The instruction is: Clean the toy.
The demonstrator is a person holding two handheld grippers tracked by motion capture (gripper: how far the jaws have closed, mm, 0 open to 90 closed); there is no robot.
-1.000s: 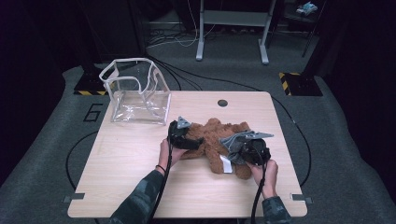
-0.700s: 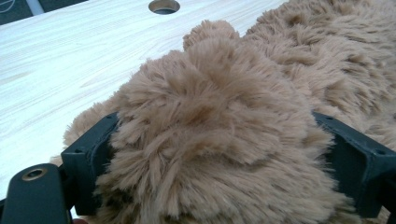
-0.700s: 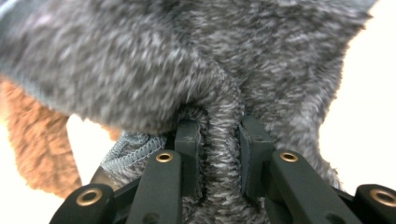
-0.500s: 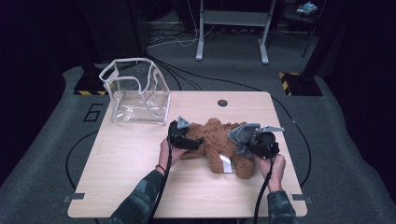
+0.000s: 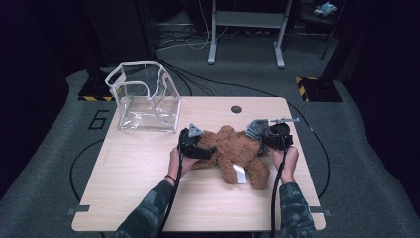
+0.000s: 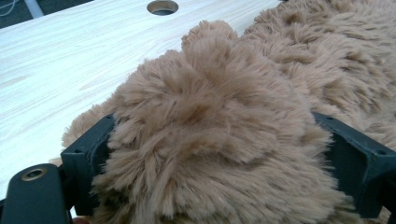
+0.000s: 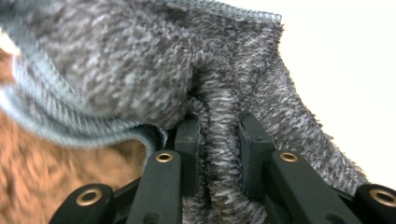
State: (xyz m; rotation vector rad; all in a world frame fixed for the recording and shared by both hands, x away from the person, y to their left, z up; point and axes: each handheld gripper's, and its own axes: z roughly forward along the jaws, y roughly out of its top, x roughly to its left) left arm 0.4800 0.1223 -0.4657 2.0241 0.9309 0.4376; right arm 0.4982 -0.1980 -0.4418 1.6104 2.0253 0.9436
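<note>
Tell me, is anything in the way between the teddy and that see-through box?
Nothing visible: bare table lies between the brown plush teddy and the clear plastic box. Both grippers already grip it, left on fur, right on grey cloth.

Right gripper (image 5: 265,136): moved from over the teddy bear's (image 5: 237,151) lower body, by the white tag (image 5: 239,174), up and out to the bear's far right edge.
Grey cloth (image 5: 256,130): carried along in the jaws, now bunched at the bear's upper right.
Right hand (image 5: 285,161): shifted right of the bear.
</note>
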